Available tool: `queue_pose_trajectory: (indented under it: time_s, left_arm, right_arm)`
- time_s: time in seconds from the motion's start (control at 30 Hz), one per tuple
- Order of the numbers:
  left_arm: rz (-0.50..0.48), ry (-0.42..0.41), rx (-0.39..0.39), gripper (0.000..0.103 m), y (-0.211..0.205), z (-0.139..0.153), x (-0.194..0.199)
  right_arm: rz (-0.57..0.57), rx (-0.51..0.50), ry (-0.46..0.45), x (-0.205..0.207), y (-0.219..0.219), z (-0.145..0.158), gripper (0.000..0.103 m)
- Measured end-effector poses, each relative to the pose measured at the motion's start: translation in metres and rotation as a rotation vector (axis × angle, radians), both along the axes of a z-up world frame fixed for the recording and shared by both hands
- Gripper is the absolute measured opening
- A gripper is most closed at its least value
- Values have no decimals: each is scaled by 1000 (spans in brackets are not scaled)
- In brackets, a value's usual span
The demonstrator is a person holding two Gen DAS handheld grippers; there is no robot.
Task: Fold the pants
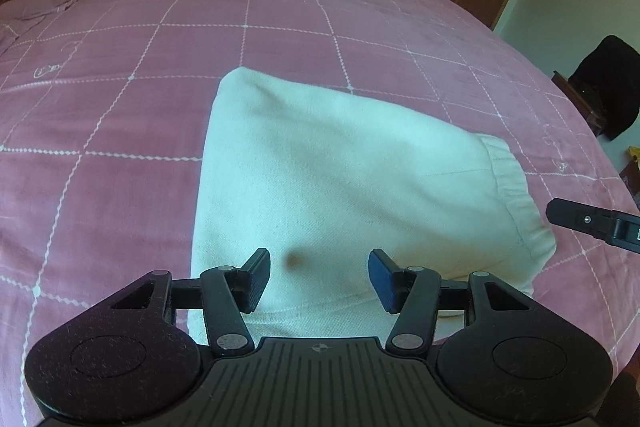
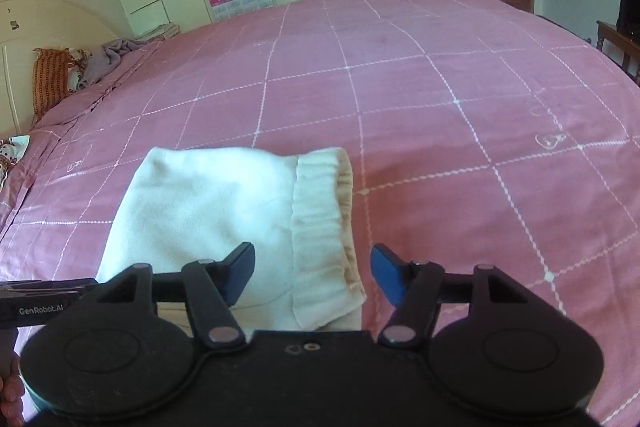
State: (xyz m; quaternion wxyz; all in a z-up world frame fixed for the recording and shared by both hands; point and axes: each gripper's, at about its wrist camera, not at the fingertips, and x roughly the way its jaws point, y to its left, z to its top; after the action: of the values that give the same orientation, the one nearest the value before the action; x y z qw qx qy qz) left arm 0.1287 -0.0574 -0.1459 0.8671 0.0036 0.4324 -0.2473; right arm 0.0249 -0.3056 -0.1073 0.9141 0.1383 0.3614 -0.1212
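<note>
Pants (image 1: 340,179) lie folded on bed (image 1: 120,115): soft, light, limp. Left gripper (image 1: 319,277) and right gripper (image 2: 313,273) jaws spread, empty. Best pinch: thick waistband (image 2: 318,211) edge.

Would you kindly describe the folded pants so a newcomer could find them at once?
Start at the pink checked bedspread covering the bed. Near its close edge lies a cream folded bundle, the pants, with a gathered waistband along one side. It is the only pale item on the pink cloth.

folded white pants (image 1: 340,179) on pink checked bed (image 1: 120,115)
</note>
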Motion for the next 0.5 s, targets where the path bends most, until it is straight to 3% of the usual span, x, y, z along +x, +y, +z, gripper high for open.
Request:
queue_pose_trajectory:
  time_s: [0.2, 0.27, 0.5]
  left_arm:
    - [13, -15, -21, 55, -7, 11, 12]
    - [13, -13, -15, 55, -12, 9, 17]
    - [3, -38, -1, 55, -32, 11, 42]
  right_arm:
    - [40, -24, -5, 16, 9, 2, 52]
    - [52, -20, 1, 21, 11, -1, 45]
    - [58, -46, 2, 47, 11, -2, 44]
